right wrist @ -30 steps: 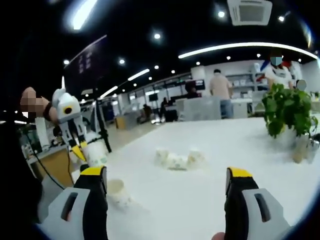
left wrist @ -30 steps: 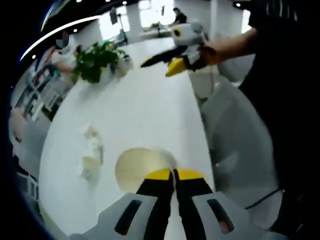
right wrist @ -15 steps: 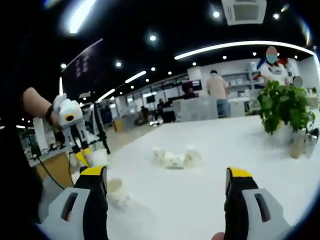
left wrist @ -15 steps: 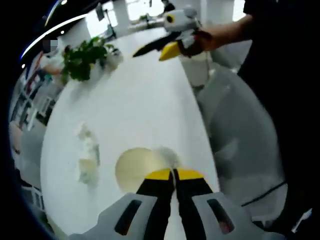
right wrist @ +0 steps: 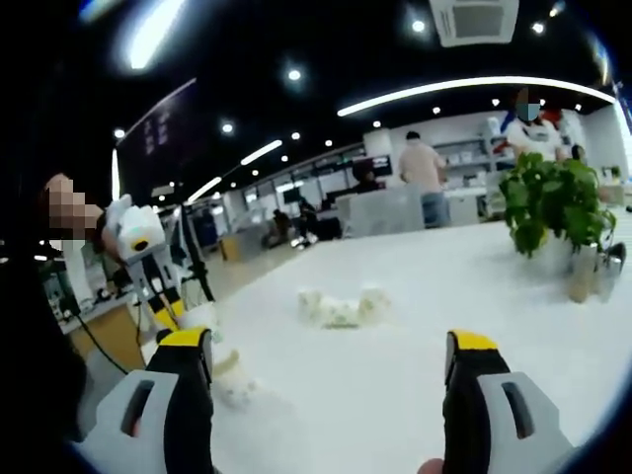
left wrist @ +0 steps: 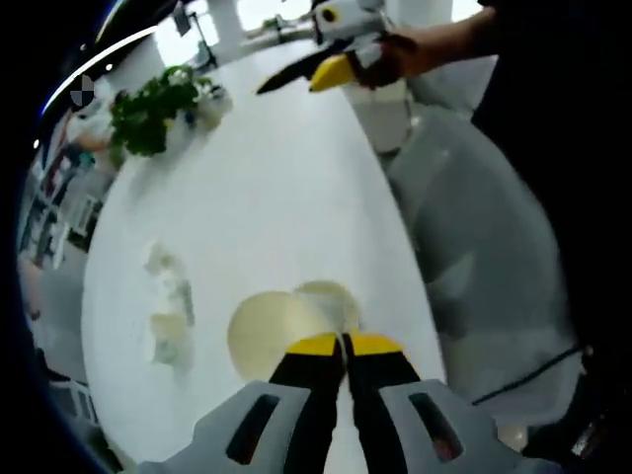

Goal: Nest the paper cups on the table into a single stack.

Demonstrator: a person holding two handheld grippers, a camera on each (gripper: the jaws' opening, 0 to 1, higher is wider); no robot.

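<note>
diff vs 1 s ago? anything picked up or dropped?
Nothing picked up or dropped. The left gripper stays shut on the rim of a paper cup, held above a second cup standing on the table; more of that lower cup shows now. The right gripper stays open and holds nothing. The loose cups lie where they were; both views have shifted with the hands.
</note>
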